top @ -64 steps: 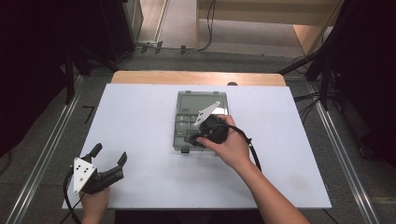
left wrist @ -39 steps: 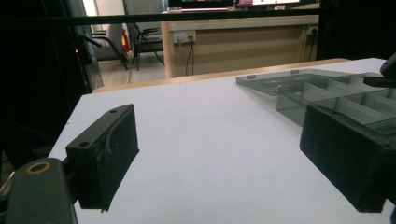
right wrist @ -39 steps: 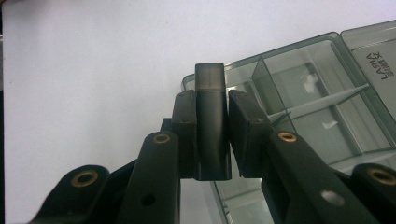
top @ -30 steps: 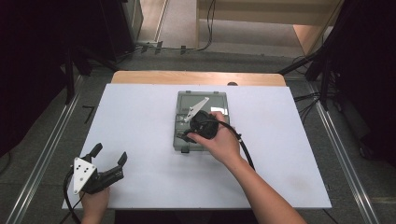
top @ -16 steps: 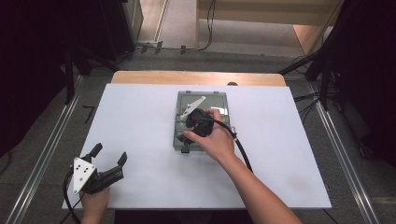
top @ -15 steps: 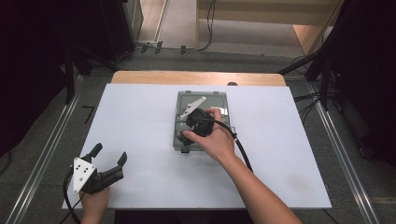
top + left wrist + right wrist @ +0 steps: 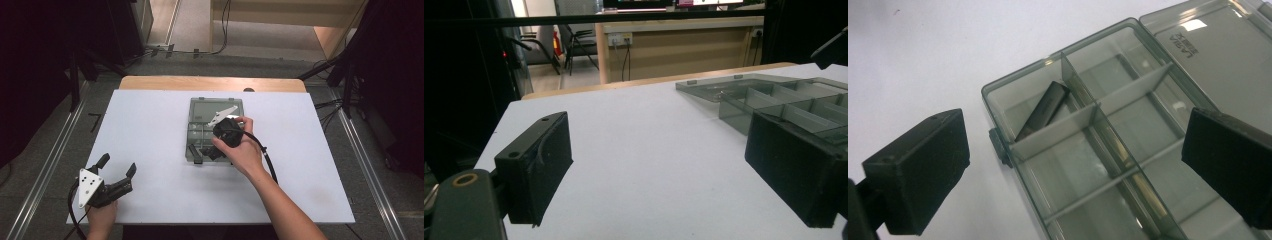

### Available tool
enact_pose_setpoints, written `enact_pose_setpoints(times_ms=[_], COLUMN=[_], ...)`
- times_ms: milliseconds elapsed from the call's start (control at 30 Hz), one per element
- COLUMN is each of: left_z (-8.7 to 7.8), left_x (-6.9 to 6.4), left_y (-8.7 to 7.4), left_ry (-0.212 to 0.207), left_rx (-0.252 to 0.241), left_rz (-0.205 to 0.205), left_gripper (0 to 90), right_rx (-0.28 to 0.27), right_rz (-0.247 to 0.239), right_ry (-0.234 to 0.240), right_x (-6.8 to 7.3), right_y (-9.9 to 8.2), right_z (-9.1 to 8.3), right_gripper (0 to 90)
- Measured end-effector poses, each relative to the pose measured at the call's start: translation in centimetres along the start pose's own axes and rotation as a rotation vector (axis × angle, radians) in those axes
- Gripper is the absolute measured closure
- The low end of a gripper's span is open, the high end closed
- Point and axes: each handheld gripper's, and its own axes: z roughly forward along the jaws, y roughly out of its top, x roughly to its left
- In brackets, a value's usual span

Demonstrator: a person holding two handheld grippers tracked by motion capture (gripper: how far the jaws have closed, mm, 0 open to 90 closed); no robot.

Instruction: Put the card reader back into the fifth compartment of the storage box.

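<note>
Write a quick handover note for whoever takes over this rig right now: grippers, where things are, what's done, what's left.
Right gripper: jaws have just been opening, nothing between them, over the compartment box.
Left gripper: open, holding nothing, at the near left corner of the table.
Done: a dark flat piece leans in a corner compartment; lid open.
Left: probably withdraw the right gripper; whether more pieces follow is unclear.
</note>
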Motion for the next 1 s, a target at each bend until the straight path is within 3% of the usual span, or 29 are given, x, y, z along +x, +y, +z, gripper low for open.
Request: enact_pose_setpoints(times_ms=[600,1000], left_z=[0.0,0.0], left_x=[0.0,-0.1], left_y=[0.0,0.0], left_ry=[0.001,0.003], left_rx=[0.000,0.000], left_rz=[0.001,0.003], left_gripper=[11.6,11.6], right_rx=[-0.060,-0.141], right_rz=[0.071,0.103], right_ry=[-0.040,-0.066], right_x=[-1.3,-1.7], right_y=[-3.9,-7.0], right_z=[-2.9,-5.0], right_gripper=[0.0,0.0])
